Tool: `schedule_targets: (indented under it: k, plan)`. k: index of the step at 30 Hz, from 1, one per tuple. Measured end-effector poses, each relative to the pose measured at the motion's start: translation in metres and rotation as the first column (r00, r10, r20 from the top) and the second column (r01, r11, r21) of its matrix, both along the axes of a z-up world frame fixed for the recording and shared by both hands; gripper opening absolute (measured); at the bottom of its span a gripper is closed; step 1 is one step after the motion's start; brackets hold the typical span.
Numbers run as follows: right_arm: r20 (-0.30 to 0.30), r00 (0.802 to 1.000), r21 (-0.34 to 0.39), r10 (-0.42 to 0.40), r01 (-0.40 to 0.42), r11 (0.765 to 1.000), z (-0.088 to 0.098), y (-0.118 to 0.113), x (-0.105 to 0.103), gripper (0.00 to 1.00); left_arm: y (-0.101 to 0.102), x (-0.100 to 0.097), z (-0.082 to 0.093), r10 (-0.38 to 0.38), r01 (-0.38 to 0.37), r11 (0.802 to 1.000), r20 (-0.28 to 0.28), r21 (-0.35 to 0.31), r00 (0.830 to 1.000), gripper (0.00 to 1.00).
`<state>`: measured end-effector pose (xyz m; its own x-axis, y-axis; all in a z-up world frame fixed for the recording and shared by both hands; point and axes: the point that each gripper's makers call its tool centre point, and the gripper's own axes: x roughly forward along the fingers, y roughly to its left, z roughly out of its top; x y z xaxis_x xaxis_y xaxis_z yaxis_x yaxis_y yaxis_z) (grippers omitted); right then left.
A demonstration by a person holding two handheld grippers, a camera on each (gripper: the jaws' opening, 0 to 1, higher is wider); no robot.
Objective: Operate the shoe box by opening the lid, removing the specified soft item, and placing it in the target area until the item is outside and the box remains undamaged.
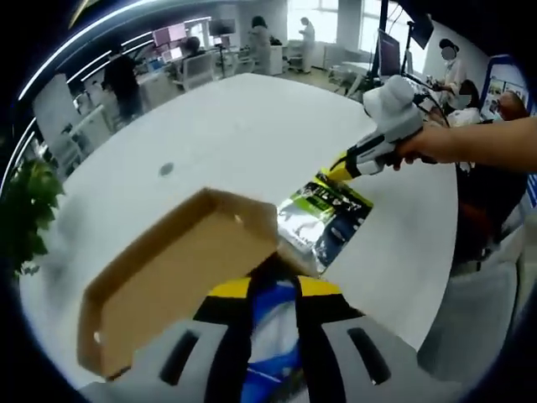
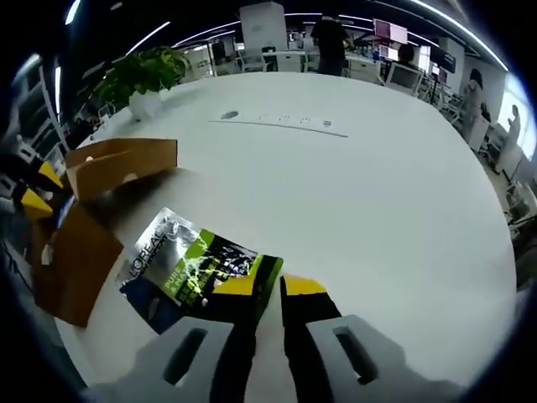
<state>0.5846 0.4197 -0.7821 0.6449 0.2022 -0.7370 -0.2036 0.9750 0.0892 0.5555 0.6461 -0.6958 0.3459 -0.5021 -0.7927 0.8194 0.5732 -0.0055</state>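
Note:
A brown cardboard shoe box point(image 1: 168, 277) stands open on the white table point(image 1: 252, 126), its lid folded back. My left gripper point(image 1: 274, 290) is shut on the box's near wall, with blue and white print showing between the jaws. A silver, green and black soft packet point(image 1: 327, 218) lies just right of the box, outside it. My right gripper point(image 1: 340, 168) comes in from the right and pinches the packet's far corner. In the right gripper view the packet point(image 2: 193, 269) sits low over the table beside the box point(image 2: 101, 168). There my right gripper point(image 2: 268, 285) is nearly closed on its edge. My left gripper point(image 2: 33, 189) shows at the far left.
A potted plant point(image 2: 143, 71) stands at one table edge, and a small round port point(image 2: 228, 115) is set in the tabletop. A person's forearm point(image 1: 487, 143) reaches in from the right. Desks, screens and people fill the room beyond the table.

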Motion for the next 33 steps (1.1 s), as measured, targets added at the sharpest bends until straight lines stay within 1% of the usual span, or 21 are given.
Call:
schedule_targets:
  k: [2, 6, 8, 15, 21, 24, 27, 33]
  plan:
    - [0.009, 1.000, -0.003, 0.003, -0.003, 1.000, 0.004, 0.000, -0.001, 0.13, 0.008, 0.000, -0.001, 0.016, -0.016, 1.000, 0.001, -0.001, 1.000, 0.18]
    - [0.027, 0.999, -0.015, 0.020, -0.019, 1.000, 0.013, 0.001, -0.002, 0.16, 0.024, 0.000, 0.000, 0.043, -0.043, 0.999, 0.005, -0.001, 0.999, 0.19]
    - [0.036, 0.999, -0.010, 0.020, -0.019, 1.000, 0.018, 0.003, -0.003, 0.17, 0.030, 0.000, 0.000, 0.055, -0.055, 0.999, 0.009, -0.002, 0.998, 0.20]
    - [0.068, 0.996, 0.004, 0.052, -0.052, 0.999, 0.040, 0.020, -0.011, 0.26, 0.060, 0.002, 0.005, 0.110, -0.110, 0.994, 0.026, -0.011, 0.994, 0.23]
    - [0.098, 0.991, 0.026, 0.092, -0.095, 0.995, 0.061, 0.046, -0.020, 0.32, 0.085, 0.000, 0.007, 0.163, -0.162, 0.987, 0.035, -0.019, 0.986, 0.25]
    - [0.110, 0.988, 0.035, 0.109, -0.114, 0.993, 0.070, 0.057, -0.024, 0.34, 0.101, -0.002, 0.007, 0.184, -0.184, 0.983, 0.039, -0.015, 0.982, 0.26]
    - [0.124, 0.983, 0.048, 0.135, -0.142, 0.989, 0.080, 0.072, -0.028, 0.37, 0.114, -0.003, 0.007, 0.210, -0.209, 0.978, 0.038, -0.020, 0.977, 0.26]
    - [0.140, 0.974, 0.070, 0.176, -0.187, 0.980, 0.093, 0.101, -0.036, 0.40, 0.140, -0.008, 0.007, 0.251, -0.250, 0.968, 0.038, -0.024, 0.967, 0.27]
